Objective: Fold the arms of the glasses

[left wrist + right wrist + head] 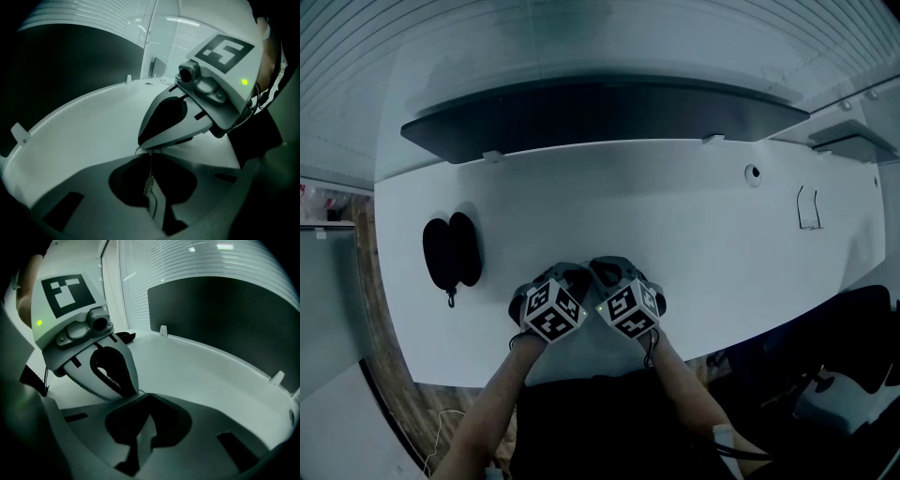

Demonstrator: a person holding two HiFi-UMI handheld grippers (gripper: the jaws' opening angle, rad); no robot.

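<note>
The glasses (149,180) show only as a thin wire part with a small hinge piece, pinched between the jaws of my left gripper (151,154), which is shut on it. Fine wire also runs up to the tips of my right gripper (143,143), which look shut on it. In the head view both grippers sit tip to tip over the white table (694,216) near its front edge, left gripper (579,274) beside right gripper (602,266). From the right gripper view, my right gripper (148,395) meets the left gripper (133,391). The lenses are hidden.
A black glasses case (451,251) lies shut on the table's left part. A dark panel (600,117) stands along the far edge. A small round hole (753,173) and a black wire outline (808,208) are at the far right. A dark chair (853,356) stands right of the table.
</note>
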